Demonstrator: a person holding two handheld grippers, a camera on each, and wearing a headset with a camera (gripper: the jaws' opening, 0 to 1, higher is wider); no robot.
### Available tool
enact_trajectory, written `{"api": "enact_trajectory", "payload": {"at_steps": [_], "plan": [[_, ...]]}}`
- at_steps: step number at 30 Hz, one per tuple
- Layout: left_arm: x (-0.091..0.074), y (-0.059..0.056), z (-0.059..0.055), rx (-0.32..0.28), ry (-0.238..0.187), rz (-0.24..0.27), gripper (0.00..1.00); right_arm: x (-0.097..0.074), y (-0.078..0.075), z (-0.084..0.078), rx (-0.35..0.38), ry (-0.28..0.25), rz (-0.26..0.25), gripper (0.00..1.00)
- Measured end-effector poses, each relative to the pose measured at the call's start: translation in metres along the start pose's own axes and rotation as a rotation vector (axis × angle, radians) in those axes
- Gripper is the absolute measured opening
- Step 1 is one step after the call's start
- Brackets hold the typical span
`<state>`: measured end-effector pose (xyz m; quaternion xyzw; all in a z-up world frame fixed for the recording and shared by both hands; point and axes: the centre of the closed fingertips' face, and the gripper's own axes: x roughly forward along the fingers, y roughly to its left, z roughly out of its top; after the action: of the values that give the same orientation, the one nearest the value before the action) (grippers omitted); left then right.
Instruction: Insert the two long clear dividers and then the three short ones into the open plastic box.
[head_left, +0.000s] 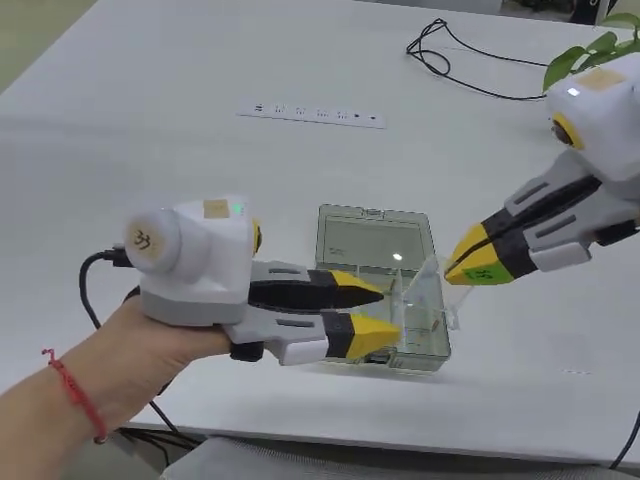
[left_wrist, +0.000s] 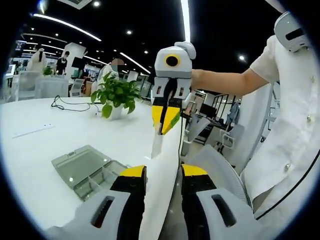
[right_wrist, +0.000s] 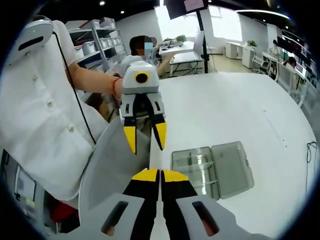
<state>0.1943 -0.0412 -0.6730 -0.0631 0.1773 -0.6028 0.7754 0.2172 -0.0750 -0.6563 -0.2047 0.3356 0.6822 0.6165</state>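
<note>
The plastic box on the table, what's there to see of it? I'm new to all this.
The plastic box is greenish-clear, shallow and rectangular, lying open on the white table. Its lid is folded flat on the far side, latch tabs on its far edge; the nearer base already has clear partitions standing in it. The right gripper, shut on a clear divider, hangs over the base's right side. The open left gripper is at the box's left edge; contact is unclear.
</note>
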Motion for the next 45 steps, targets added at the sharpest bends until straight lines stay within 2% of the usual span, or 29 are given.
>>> {"api": "enact_trajectory", "payload": {"at_steps": [3,6,9,14,19,26,30,35,43,45], "plan": [[-0.005,0.007,-0.005,0.007,0.017,0.031,0.32,0.001,-0.009,-0.002,0.005,-0.003,-0.030,0.03],[-0.010,0.013,-0.007,0.003,0.015,0.059,0.40,0.003,-0.016,-0.005,0.001,0.006,-0.054,0.03],[-0.014,0.022,-0.011,0.011,0.022,0.098,0.48,0.005,-0.021,-0.006,0.005,0.008,-0.065,0.03],[-0.021,0.031,-0.017,0.010,0.041,0.137,0.58,0.011,-0.030,-0.012,-0.001,0.021,-0.095,0.03],[-0.030,0.041,-0.028,0.021,0.074,0.176,0.65,0.017,-0.040,-0.013,-0.001,0.008,-0.127,0.03],[-0.039,0.052,-0.038,0.019,0.095,0.231,0.77,0.028,-0.055,-0.014,0.008,-0.014,-0.164,0.03],[-0.042,0.055,-0.042,0.015,0.102,0.239,0.80,0.037,-0.060,-0.017,0.014,-0.018,-0.173,0.03],[-0.044,0.056,-0.046,0.017,0.113,0.248,0.86,0.051,-0.068,-0.029,0.012,-0.010,-0.179,0.03],[-0.047,0.055,-0.050,0.005,0.117,0.255,0.92,0.063,-0.066,-0.038,0.010,0.003,-0.177,0.03],[-0.047,0.054,-0.050,0.006,0.116,0.255,0.92,0.065,-0.070,-0.040,0.002,0.001,-0.178,0.03]]}}
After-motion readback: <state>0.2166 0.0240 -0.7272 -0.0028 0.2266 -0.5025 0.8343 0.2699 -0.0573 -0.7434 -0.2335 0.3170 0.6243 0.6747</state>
